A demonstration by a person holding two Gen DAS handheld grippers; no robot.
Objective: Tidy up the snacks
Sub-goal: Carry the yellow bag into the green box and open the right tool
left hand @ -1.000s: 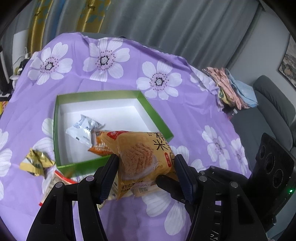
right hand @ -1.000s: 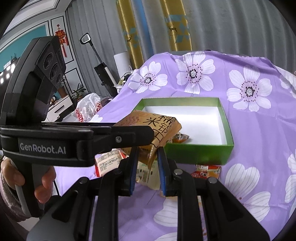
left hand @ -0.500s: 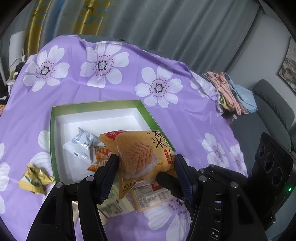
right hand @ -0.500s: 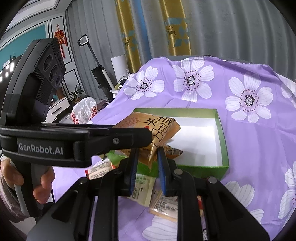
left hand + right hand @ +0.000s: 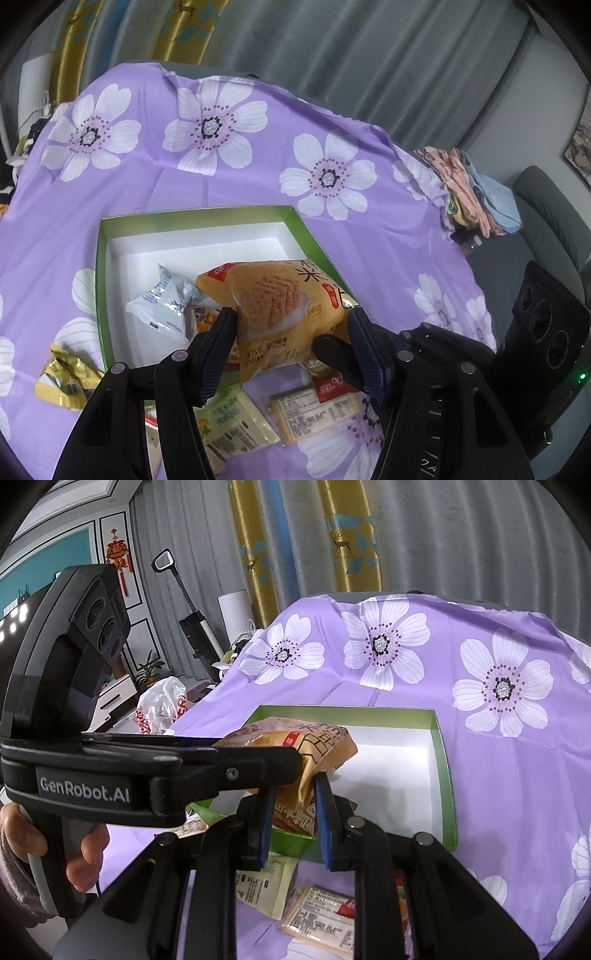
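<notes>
Both grippers hold one orange rice-cracker packet [image 5: 284, 310] in the air over the near edge of a green box [image 5: 107, 266] with a white floor. My left gripper [image 5: 291, 325] is shut on the packet's wide sides. My right gripper [image 5: 291, 797] is shut on the packet's lower edge; the packet also shows in the right wrist view [image 5: 314, 746]. A white-blue packet [image 5: 162, 306] and a small orange packet [image 5: 203, 317] lie inside the box.
Loose snack packets lie on the purple flowered cloth [image 5: 221, 177] in front of the box: a green-white one [image 5: 229, 421], a clear cracker pack [image 5: 314, 410], a crumpled gold wrapper [image 5: 62, 380]. Folded clothes [image 5: 472, 188] sit at the far right. The left handle [image 5: 74, 701] fills the right view's left side.
Both grippers have lifted the orange packet and pulled back a little. More loose packets on the cloth show below it. The box sits lower and farther in both views.
</notes>
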